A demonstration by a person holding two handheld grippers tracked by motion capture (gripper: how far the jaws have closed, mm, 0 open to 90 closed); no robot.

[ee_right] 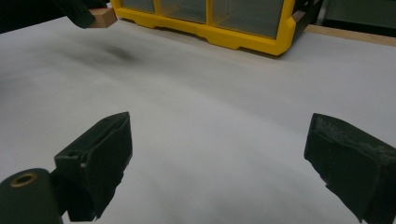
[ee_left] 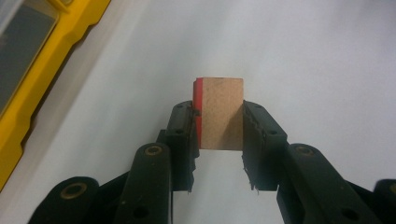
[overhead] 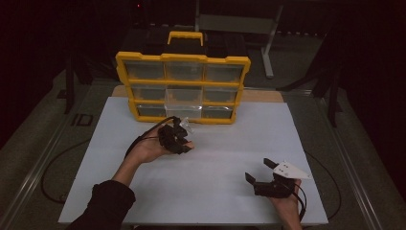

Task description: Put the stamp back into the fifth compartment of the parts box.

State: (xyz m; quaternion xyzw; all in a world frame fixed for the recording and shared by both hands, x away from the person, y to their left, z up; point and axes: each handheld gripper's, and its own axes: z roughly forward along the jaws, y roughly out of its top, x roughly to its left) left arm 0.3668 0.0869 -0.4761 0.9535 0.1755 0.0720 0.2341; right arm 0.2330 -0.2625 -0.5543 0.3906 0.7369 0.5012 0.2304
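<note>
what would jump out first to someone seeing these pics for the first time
The yellow drawer organizer stands upright at the far edge of the white table, with clear drawers in three rows. Just in front of it, the left tongs are clamped on a small wooden block with one red face, held above the table. Near the table's front right corner, the right tongs stand wide open with nothing between them.

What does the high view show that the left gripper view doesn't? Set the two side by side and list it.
High view alone: the yellow organizer's full grid of drawers with its handle, the right tool standing open, and both forearms. Left gripper view alone: the small wooden block with one red face, clamped between the left tool's pads. Both share the white table surface, part of the organizer's yellow frame, and the left tool itself.
</note>
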